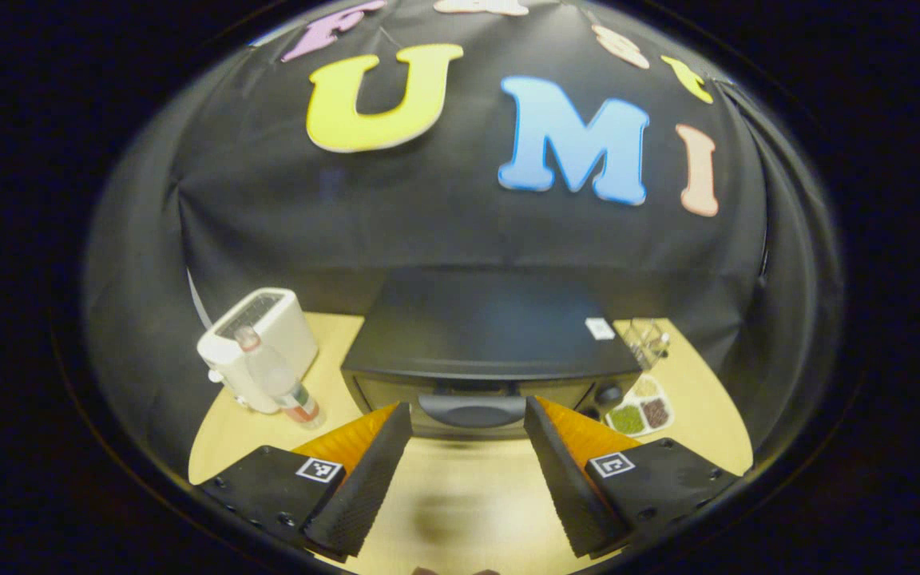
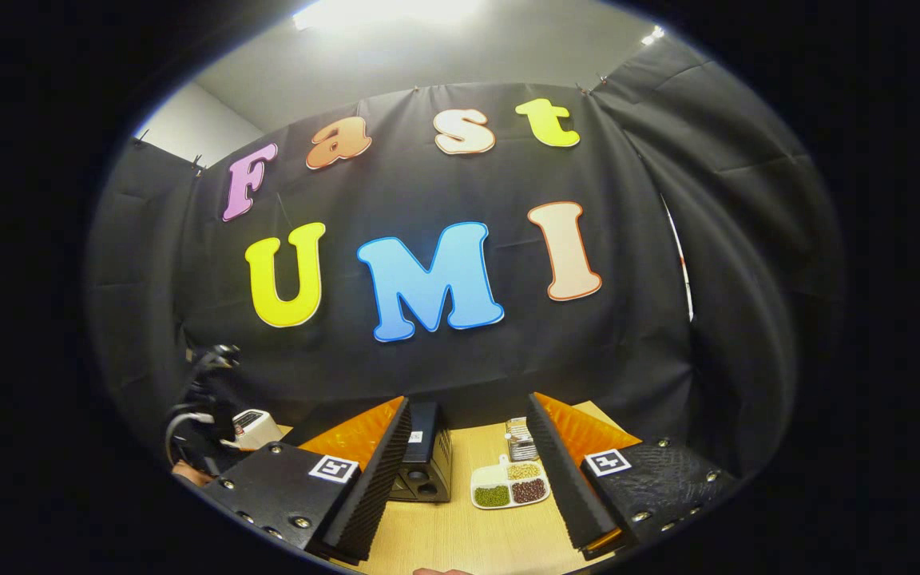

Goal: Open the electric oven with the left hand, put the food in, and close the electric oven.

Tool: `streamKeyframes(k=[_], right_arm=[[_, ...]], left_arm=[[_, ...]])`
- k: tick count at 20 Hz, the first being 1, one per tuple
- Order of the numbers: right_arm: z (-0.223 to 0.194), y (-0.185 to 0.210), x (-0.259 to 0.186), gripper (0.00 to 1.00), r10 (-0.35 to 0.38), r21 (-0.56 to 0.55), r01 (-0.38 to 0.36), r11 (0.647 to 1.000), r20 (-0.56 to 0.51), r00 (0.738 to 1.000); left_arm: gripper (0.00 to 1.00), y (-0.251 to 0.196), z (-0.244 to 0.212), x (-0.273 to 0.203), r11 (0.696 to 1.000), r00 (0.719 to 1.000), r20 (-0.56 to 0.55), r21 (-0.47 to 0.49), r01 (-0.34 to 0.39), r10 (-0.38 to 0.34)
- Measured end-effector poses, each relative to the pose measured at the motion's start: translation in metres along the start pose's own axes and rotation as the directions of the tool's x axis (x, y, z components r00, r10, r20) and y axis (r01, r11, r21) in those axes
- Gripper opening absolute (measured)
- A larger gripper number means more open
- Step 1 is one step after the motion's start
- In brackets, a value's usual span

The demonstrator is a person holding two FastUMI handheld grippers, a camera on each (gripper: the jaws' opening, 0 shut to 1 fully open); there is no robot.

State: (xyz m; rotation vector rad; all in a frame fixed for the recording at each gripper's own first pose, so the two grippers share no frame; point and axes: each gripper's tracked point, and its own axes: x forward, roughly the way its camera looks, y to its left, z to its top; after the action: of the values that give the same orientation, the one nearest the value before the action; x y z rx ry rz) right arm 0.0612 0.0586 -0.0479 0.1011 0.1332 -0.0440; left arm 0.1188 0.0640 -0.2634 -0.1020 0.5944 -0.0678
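Operator: Left tongs (image 1: 468, 471) state, left gripper view?

Inspector: Fingers spread wide, nothing between them. Bare table (image 1: 468, 511) lies under and between the fingers, up to the front edge of the electric oven (image 1: 484, 335).

Operator: Oven position?

Inspector: Centred just beyond the fingertips. Door shut, with the door handle (image 1: 472, 409) in line with the gap between the two fingers. A control knob (image 1: 608, 393) sits at the right end of the front face.

Operator: Clearance at the oven's sides?

Inspector: On the left, a clear bottle (image 1: 276, 377) stands upright just in front of a white toaster (image 1: 256, 343); a strip of bare table separates both from the oven's left edge. On the right, a divided food tray (image 1: 642, 410) lies close to the oven's front right corner, with a clear container (image 1: 645, 342) behind it. The table edge curves close past the tray.

Operator: Right tongs (image 2: 468, 471), right gripper view?

Inspector: Also spread wide and holding nothing. Open table shows between the fingers. Beyond them, the oven's right front corner stands at the left finger, and the food tray lies on the table beside the oven, near the right finger. A ribbed item behind the tray is too small to identify.

Operator: Anything at the far left?

Inspector: The toaster, with the other gripper's body and cables in front of it, near the edge.
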Motion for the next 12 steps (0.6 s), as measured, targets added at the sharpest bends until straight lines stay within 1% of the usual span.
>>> streamKeyframes(k=[1,2,3,5,6,7,9,10,11,12], right_arm=[[0.004,0.003,-0.002,0.88,0.002,-0.006,-0.002,1.000,0.007,1.000],[0.009,0.005,-0.003,0.88,-0.004,-0.011,0.004,1.000,0.013,1.000],[0.013,0.005,-0.006,0.88,-0.017,-0.010,0.017,1.000,0.015,1.000],[0.022,0.017,-0.012,0.88,-0.007,0.009,0.007,1.000,0.017,1.000],[0.028,0.024,-0.015,0.88,0.004,0.012,-0.004,1.000,0.019,1.000],[0.033,0.030,-0.017,0.88,0.011,0.006,-0.011,1.000,0.021,1.000],[0.043,0.039,-0.022,0.88,0.027,-0.010,-0.027,1.000,0.032,0.999],[0.051,0.044,-0.026,0.88,0.033,-0.014,-0.033,0.999,0.048,0.998],[0.058,0.047,-0.028,0.88,0.035,-0.017,-0.034,0.999,0.065,0.997],[0.061,0.050,-0.029,0.88,0.033,-0.021,-0.031,0.999,0.075,0.997]], left_arm=[[0.96,-0.002,0.022,-0.020,1.000,0.998,0.068,-0.007,0.008,-0.008],[1.00,-0.004,0.041,-0.042,1.000,0.991,0.130,-0.009,0.024,-0.023],[1.00,-0.007,0.061,-0.066,0.999,0.983,0.178,-0.012,0.037,-0.035],[1.00,-0.011,0.094,-0.112,0.998,0.964,0.261,-0.009,0.057,-0.052],[0.91,-0.014,0.113,-0.131,0.998,0.952,0.301,0.001,0.060,-0.057],[1.00,-0.016,0.129,-0.154,0.998,0.943,0.328,0.009,0.060,-0.059],[1.00,-0.023,0.155,-0.192,0.998,0.924,0.378,0.028,0.055,-0.062],[1.00,-0.024,0.162,-0.207,0.998,0.916,0.397,0.038,0.048,-0.059],[0.96,-0.029,0.169,-0.210,0.998,0.917,0.396,0.049,0.037,-0.054],[0.92,-0.025,0.168,-0.214,0.998,0.919,0.392,0.054,0.024,-0.043]])
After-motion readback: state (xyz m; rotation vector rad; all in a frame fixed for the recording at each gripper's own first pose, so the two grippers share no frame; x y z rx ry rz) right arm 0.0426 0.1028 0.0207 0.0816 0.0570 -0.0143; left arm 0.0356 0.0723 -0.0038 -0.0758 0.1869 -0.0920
